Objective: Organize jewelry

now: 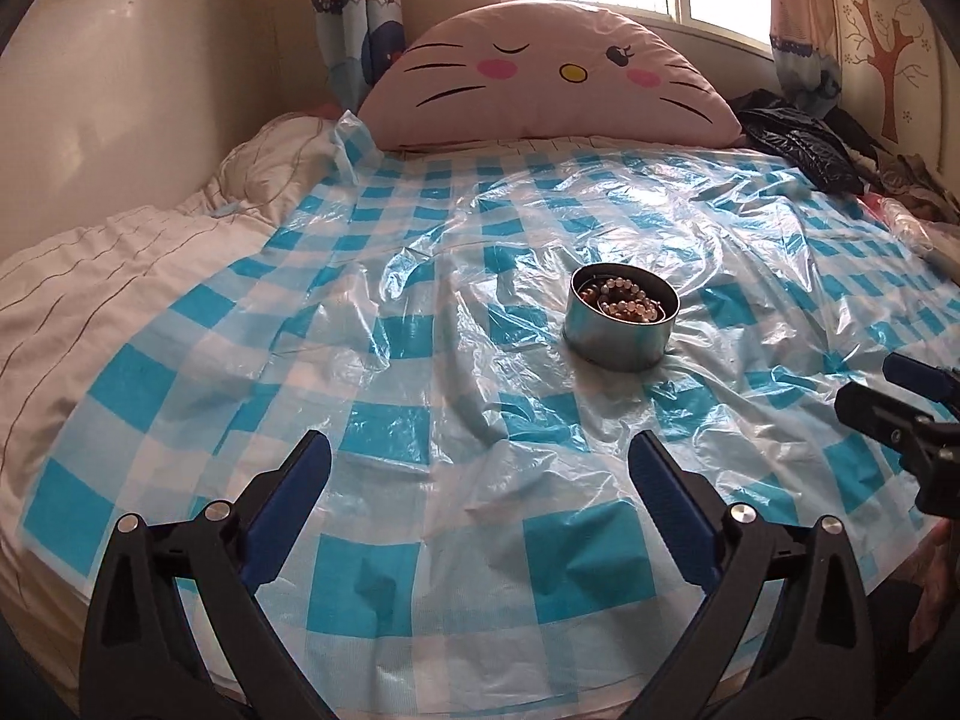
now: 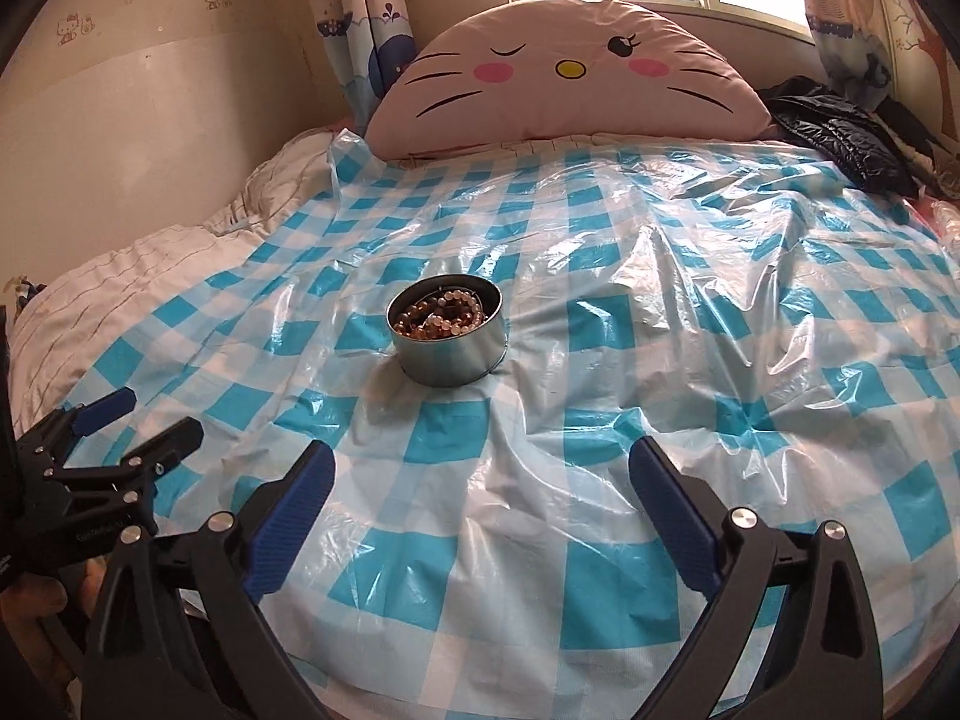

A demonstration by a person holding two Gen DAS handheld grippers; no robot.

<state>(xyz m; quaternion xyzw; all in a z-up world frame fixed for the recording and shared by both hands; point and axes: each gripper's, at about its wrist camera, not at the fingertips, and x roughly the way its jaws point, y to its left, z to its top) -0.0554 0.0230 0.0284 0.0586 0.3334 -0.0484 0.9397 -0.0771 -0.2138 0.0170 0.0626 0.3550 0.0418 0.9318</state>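
Left wrist view looks over a bed covered by a crinkled blue-and-white checked plastic sheet (image 1: 384,360), and the landmark is a round metal tin (image 1: 621,339) standing upright on that sheet. Beaded jewelry (image 1: 624,300), pale and brown beads in a tangle, lies inside the tin. The left claw (image 1: 480,462) hangs nearer the camera than the tin and well apart from it, its blue-padded fingers spread wide with only sheet between them. The right claw (image 1: 888,390) shows to the right of the tin, also clear of it.

From the right wrist view, the right claw stands nearer the camera than the tin and a little right of it, fingers wide apart and holding nothing. The left claw appears to the left of the tin, likewise spread. Beyond the tin a pink cat-face pillow (image 2: 570,78) leans at the head of the bed, and a black jacket (image 2: 840,132) lies beyond the tin to the right.
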